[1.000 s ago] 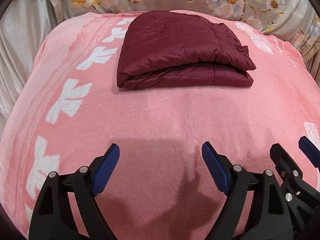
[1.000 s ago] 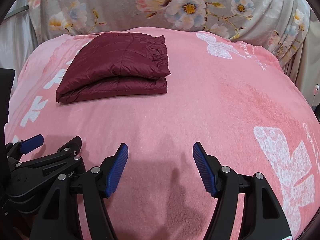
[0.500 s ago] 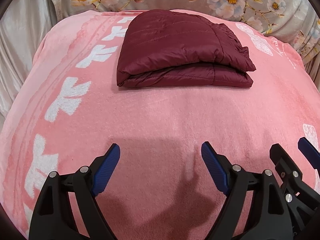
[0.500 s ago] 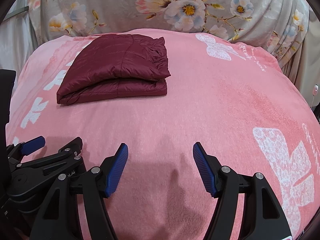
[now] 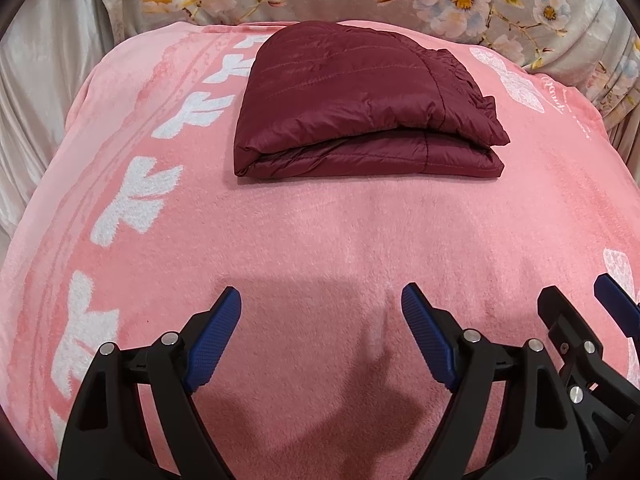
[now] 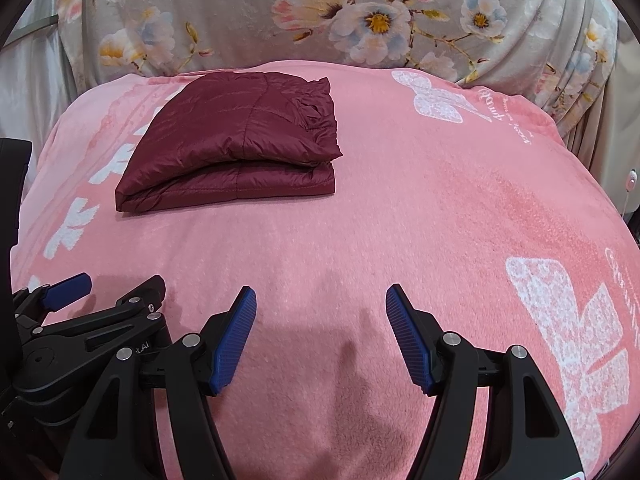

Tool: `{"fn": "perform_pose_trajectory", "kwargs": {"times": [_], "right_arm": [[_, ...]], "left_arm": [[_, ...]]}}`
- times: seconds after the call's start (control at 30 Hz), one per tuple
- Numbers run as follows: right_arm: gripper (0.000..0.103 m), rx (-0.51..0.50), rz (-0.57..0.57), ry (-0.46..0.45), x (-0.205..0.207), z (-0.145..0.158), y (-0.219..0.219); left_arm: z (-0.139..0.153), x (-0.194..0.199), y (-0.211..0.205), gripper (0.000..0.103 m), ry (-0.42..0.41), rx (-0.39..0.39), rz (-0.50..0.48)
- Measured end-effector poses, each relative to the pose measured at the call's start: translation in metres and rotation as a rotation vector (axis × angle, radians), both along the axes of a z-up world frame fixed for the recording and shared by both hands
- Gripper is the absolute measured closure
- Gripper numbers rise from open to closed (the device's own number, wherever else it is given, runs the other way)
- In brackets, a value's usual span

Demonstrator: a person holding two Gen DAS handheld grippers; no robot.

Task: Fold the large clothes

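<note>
A dark red quilted jacket (image 5: 360,100) lies folded into a compact rectangle on the pink blanket (image 5: 320,232), toward the far side; it also shows in the right wrist view (image 6: 236,148), to the far left. My left gripper (image 5: 320,308) is open and empty, hovering over bare blanket well short of the jacket. My right gripper (image 6: 320,308) is open and empty too, beside the left one. The right gripper's fingers (image 5: 612,296) show at the left view's right edge, and the left gripper's fingers (image 6: 68,284) show at the right view's left edge.
The pink blanket has white flower prints (image 5: 136,200) along its left side and at the right (image 6: 572,320). A grey floral fabric (image 6: 360,20) rises behind the blanket. Pale cloth (image 5: 36,92) hangs at the left.
Both grippers have barely moved; the view has drifted very slightly. The jacket lies as before.
</note>
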State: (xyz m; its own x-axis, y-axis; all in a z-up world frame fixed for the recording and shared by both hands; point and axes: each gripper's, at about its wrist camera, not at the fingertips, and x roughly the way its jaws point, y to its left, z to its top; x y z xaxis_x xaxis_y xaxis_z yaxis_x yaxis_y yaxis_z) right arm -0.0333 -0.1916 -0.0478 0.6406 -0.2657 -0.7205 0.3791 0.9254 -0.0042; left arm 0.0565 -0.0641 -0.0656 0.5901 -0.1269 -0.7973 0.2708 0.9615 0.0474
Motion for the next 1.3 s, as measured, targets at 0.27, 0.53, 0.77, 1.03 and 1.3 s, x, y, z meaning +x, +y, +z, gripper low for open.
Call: {"fn": "perform_pose_trajectory", "kwargs": {"times": [0.27,0.53,0.77,1.03,1.3], "right_arm": [[0.037,-0.005,0.0,-0.004,0.001,0.003,-0.001],[0.037,-0.006,-0.001,-0.008,0.002,0.004,0.0],[0.037,-0.009,-0.001,-0.009,0.003,0.005,0.001],[0.036,-0.01,0.003,-0.008,0.009,0.008,0.002],[0.036,-0.011,0.005,-0.013,0.014,0.009,0.003]], "left_arm": [[0.002,-0.001,0.001,0.023,-0.007,0.002,-0.002],[0.005,0.0,0.0,0.023,-0.012,0.002,-0.003],[0.006,0.0,0.001,0.024,-0.015,0.002,-0.003],[0.012,0.003,0.004,0.023,-0.021,-0.009,0.015],[0.013,0.009,0.005,0.023,-0.021,-0.014,0.02]]}}
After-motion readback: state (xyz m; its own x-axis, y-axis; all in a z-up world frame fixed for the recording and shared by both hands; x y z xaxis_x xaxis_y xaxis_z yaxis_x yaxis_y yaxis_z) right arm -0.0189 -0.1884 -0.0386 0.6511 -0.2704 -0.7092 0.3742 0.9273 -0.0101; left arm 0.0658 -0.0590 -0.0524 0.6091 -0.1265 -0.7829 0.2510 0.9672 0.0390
